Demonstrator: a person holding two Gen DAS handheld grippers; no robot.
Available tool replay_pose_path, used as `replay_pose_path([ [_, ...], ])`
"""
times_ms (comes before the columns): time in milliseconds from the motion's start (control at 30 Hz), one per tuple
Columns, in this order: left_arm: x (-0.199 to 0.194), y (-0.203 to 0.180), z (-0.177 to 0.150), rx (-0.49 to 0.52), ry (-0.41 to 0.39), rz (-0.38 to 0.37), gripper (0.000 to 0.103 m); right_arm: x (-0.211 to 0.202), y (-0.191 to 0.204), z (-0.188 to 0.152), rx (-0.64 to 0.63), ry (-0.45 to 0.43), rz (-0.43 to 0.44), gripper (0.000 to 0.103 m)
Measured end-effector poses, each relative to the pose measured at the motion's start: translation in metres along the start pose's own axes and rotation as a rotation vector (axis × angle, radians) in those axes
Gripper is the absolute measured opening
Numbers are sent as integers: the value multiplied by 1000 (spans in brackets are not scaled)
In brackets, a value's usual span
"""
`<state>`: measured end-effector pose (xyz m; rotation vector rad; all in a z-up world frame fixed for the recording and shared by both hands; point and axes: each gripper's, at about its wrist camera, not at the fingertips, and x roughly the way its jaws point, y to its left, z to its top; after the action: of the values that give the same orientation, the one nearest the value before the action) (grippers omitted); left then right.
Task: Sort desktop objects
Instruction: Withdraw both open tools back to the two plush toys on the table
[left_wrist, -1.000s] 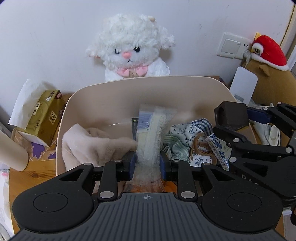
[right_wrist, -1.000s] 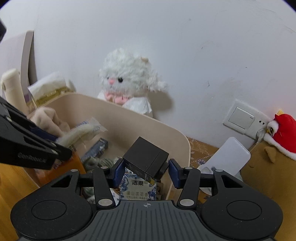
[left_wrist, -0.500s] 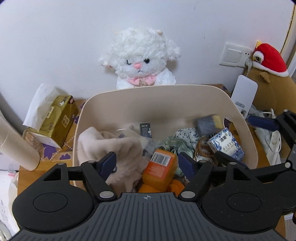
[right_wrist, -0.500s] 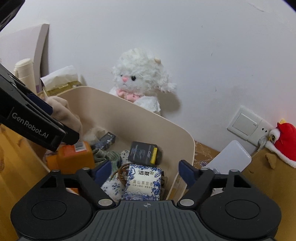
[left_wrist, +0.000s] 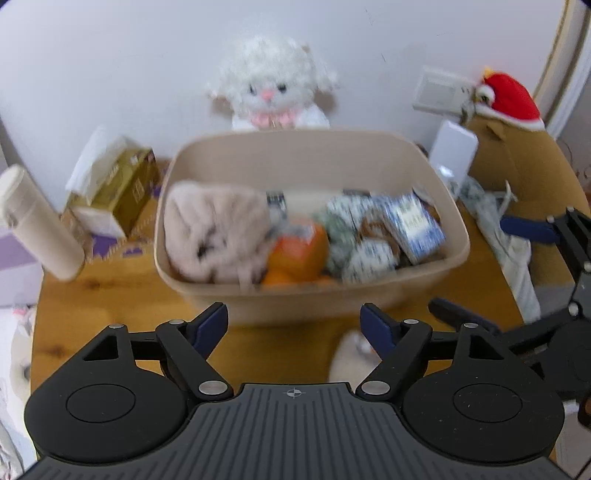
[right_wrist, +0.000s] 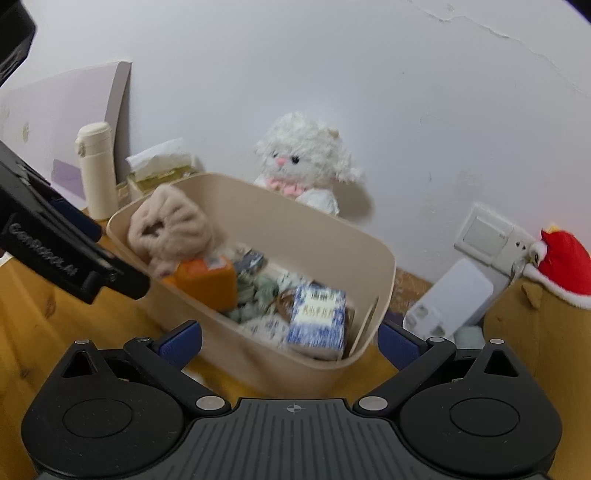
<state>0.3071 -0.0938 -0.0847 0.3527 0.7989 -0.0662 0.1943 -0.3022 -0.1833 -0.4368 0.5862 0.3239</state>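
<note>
A beige bin (left_wrist: 295, 158) (right_wrist: 314, 236) stands on the wooden table. It holds a fluffy beige cloth (left_wrist: 214, 229) (right_wrist: 170, 225), an orange box (left_wrist: 299, 247) (right_wrist: 207, 277), a blue-and-white carton (left_wrist: 413, 225) (right_wrist: 317, 321) and patterned fabric pieces, all blurred. My left gripper (left_wrist: 293, 325) hangs in front of the bin's near wall; its jaws are opening with nothing between them. My right gripper (right_wrist: 290, 341) is at the bin's near right corner, its jaws also opening and empty. Each gripper shows at the edge of the other's view.
A white plush lamb (left_wrist: 269, 96) sits behind the bin. A gold tissue box (left_wrist: 118, 188) and a cream bottle (left_wrist: 37, 221) stand left. A white charger (left_wrist: 452, 151) and a brown plush with a red hat (left_wrist: 509, 99) are right. A small pale object (left_wrist: 351, 354) lies on the table.
The left gripper let go of a clear-wrapped packet and the right one let go of a black box over the bin. Both jaws spread wide and both grippers pulled back from the bin.
</note>
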Motion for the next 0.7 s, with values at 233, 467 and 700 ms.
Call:
replay_pose_path([
  [233,4,-11,-53,30,121,-10,80,-9,6,-35,-47,75,13,103],
  [467,20,-36,-96,5,237,-72,80,-9,11,-57,-8,135,60,103],
  [700,39,-52,-124,4,289,-76,80,-10,25,-67,20,146,124,103],
])
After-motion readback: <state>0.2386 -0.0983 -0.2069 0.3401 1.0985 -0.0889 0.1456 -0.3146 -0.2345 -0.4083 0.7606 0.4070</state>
